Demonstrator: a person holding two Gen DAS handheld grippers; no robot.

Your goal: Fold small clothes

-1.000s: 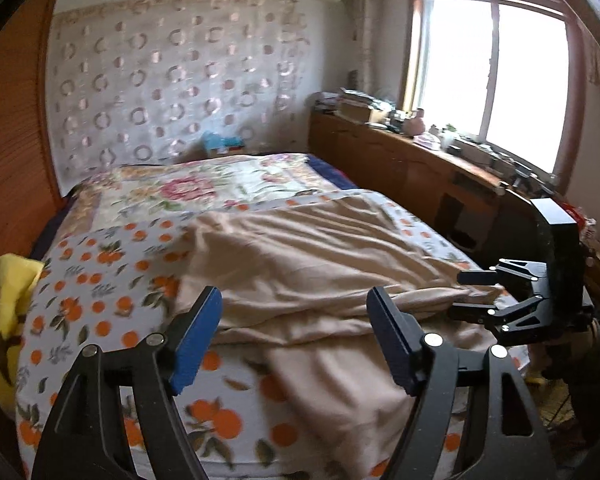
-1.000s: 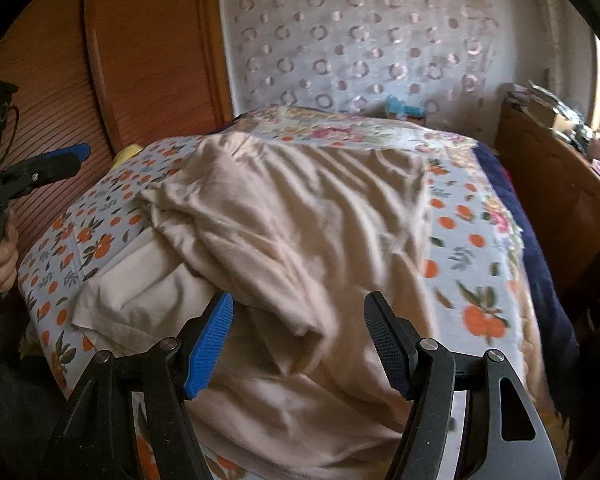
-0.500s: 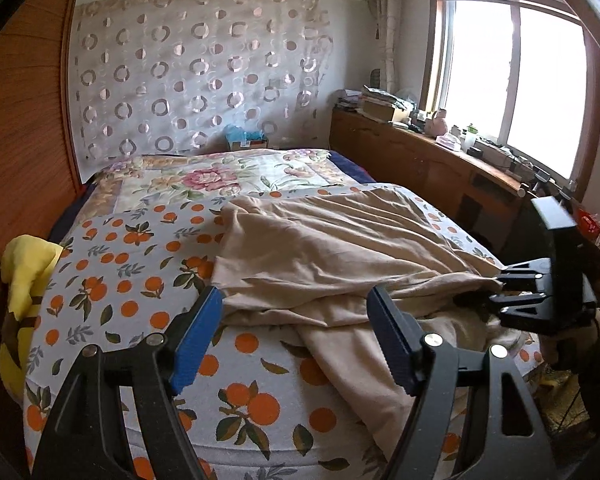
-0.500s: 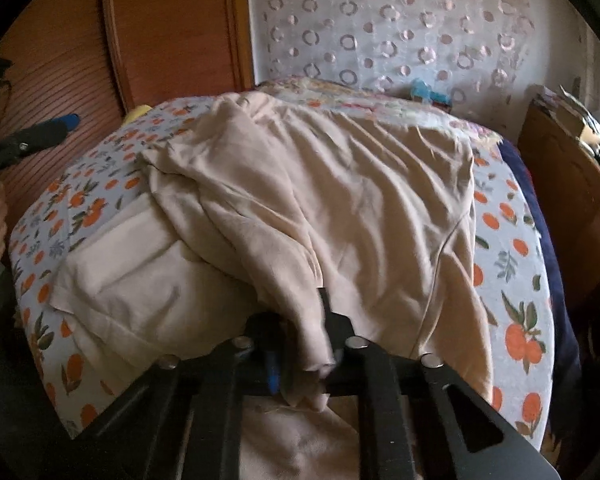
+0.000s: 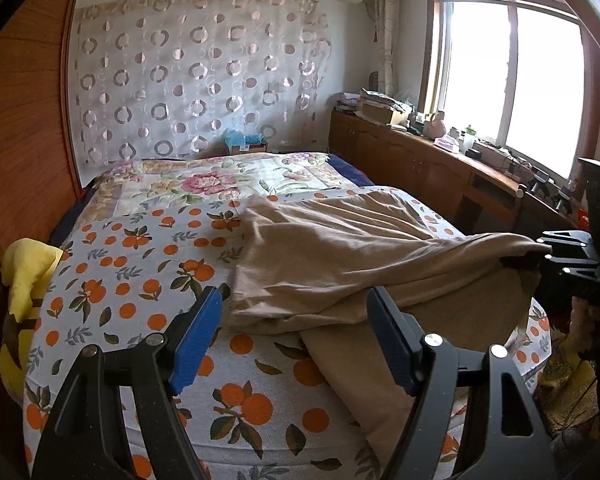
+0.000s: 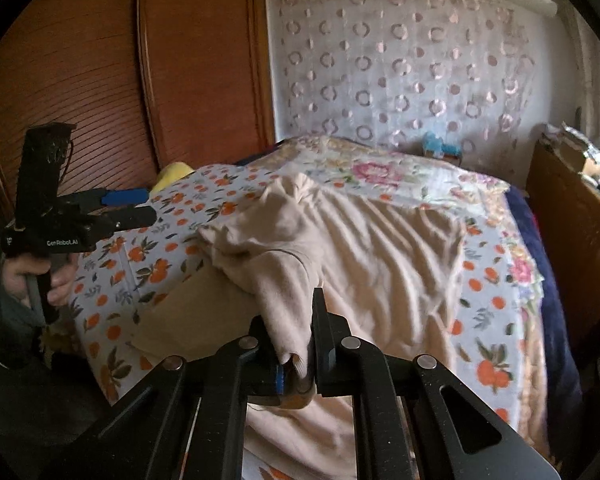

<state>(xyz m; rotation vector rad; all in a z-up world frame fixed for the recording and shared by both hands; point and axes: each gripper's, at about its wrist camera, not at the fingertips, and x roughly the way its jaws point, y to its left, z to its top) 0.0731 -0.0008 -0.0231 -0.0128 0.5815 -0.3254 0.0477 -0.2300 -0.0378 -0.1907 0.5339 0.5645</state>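
On the bed (image 5: 148, 264), over the orange-print sheet (image 5: 112, 288): beige garment (image 5: 340, 264) spread and rumpled, one edge pulled up off the mattress toward the foot of the bed. Lower portion draped over the bed's near edge.

Right tongs (image 6: 296, 354): clamped on a bunched fold of the beige garment (image 6: 380, 264), cloth pinched between the pads, jaws just been closing. From the left view, right tongs (image 5: 520, 260) seen at the right edge, holding the garment corner raised, fabric stretched in a taut ridge back to the bed.

Left tongs (image 5: 296, 340): apart, blue pads wide, nothing between them; hovering above the near edge of the bed, just short of the garment's folded edge. From the right view, left tongs (image 6: 128, 206) at far left over the sheet, gripped by a hand (image 6: 28, 280) on the handle.

Beyond: floral quilt (image 5: 220, 180) at the head of the bed, circle-pattern curtain (image 5: 196, 76) behind, yellow soft toy (image 5: 24, 272) wedged against the wooden wall, window (image 5: 508, 80) above a cluttered wooden cabinet (image 5: 420, 160).
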